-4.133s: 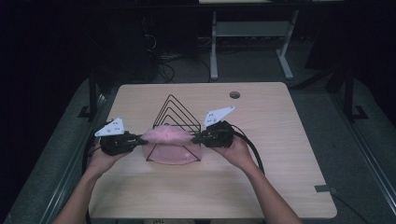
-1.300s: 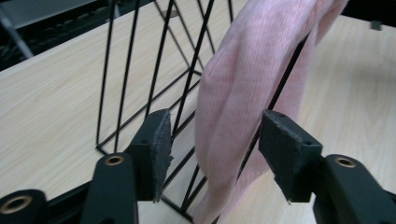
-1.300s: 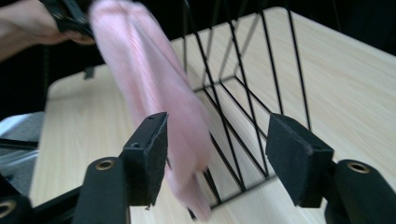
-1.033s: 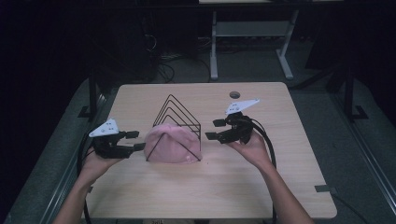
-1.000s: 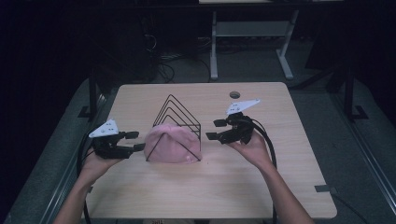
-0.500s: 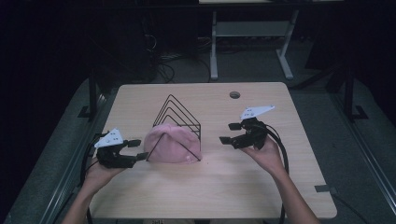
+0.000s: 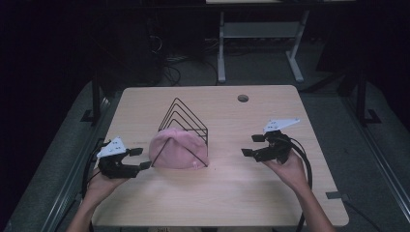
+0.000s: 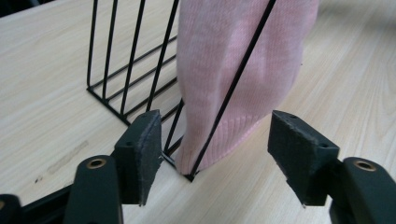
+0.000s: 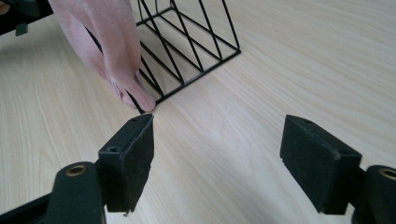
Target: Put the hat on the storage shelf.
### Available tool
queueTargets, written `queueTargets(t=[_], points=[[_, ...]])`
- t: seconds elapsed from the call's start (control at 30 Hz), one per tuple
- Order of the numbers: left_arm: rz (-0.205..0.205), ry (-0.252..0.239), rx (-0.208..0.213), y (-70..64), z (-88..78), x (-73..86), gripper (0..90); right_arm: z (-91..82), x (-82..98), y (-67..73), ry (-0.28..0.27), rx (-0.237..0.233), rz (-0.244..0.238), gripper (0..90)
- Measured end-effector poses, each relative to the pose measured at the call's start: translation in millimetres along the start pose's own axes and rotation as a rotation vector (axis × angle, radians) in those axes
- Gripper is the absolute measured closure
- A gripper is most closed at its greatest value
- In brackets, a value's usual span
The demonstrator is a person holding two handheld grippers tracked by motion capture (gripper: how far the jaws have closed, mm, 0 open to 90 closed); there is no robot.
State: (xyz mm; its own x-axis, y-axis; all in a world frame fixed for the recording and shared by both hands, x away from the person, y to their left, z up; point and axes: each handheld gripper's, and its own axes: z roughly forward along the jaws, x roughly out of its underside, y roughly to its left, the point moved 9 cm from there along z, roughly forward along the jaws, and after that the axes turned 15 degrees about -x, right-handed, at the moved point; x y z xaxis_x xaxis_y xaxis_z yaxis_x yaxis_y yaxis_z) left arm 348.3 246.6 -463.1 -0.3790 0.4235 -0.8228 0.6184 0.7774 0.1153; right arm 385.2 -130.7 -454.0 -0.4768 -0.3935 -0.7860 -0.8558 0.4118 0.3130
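The pink knitted beanie (image 7: 178,150) sits just left of centre in the high view, draped over the front loops of the black wire triangular file rack (image 7: 186,121) on the pale wooden desk (image 7: 270,198). Both tools are released: the left hand-held gripper (image 7: 138,158) at lower left has just been opening its jaws, and in the left gripper view the hat's ribbed hem (image 8: 219,140) and the rack's corner stand between the pads, untouched. The right hand-held gripper (image 7: 251,145) at centre right has likewise been widening its jaws, with bare desk between them.

The step in hand looks like letting go and clearing off. To do it well, draw each tool straight back along its own axis (the left one especially, since a pad could snag the wire), keeping the jaws wide so the hat isn't dragged askew.
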Motion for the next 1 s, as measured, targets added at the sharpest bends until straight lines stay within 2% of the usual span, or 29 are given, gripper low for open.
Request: queueTargets(t=[0.17, 0.37, 0.67, 1.0], points=[[-0.005, 0.01, -0.016, 1.5, -2.1, 6.6, 31.4, -10.5, 12.2, -0.7, -0.019, 0.025, 0.011, 25.3], [-0.031, 0.016, -0.032, 3.7, -4.5, 12.5, 28.2, -19.6, 31.0, -4.8, -0.011, 0.043, 0.041, 25.3], [-0.036, 0.03, -0.049, 5.3, -5.4, 19.5, 26.2, -30.6, 50.2, -7.8, -0.009, 0.063, 0.072, 24.9], [-0.05, 0.027, -0.067, 5.8, -9.9, 27.8, 25.7, -43.5, 88.0, -10.1, -0.018, 0.088, 0.12, 24.9]])
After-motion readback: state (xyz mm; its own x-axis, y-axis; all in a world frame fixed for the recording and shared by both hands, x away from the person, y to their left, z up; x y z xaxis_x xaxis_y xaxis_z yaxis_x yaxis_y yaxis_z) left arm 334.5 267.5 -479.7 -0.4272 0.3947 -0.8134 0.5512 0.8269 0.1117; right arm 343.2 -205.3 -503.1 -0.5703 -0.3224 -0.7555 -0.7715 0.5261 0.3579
